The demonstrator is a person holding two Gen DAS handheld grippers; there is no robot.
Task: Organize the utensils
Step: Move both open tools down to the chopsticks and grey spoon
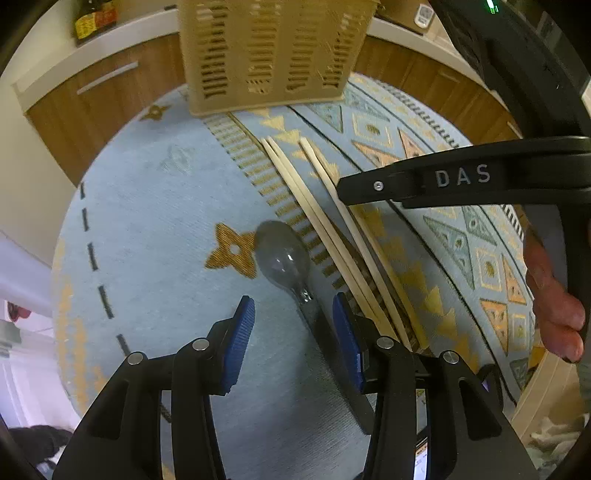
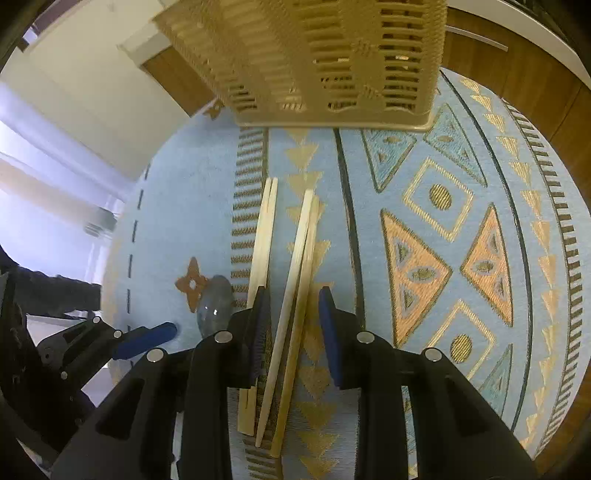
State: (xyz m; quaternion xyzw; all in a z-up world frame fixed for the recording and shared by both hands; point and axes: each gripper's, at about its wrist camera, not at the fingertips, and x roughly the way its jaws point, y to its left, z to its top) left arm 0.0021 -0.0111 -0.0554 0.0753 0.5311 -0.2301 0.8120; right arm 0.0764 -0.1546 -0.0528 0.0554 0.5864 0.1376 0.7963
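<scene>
A clear plastic spoon (image 1: 284,258) lies on the blue patterned cloth (image 1: 155,206), its handle running between the fingers of my open left gripper (image 1: 293,325). Two pairs of wooden chopsticks (image 1: 325,229) lie just right of the spoon. In the right wrist view, my open right gripper (image 2: 291,314) straddles the right pair of chopsticks (image 2: 301,280), with the left pair (image 2: 264,236) beside its left finger. The spoon bowl (image 2: 216,302) shows at the lower left. A beige slotted utensil basket (image 1: 269,51) stands at the far edge of the cloth, and fills the top of the right wrist view (image 2: 332,59).
Wooden cabinets (image 1: 92,99) with a white countertop run behind the basket. A dark bottle (image 1: 94,18) stands on the counter at the upper left. The right gripper's black body (image 1: 465,177) and the person's hand (image 1: 554,295) cross the right side of the left wrist view.
</scene>
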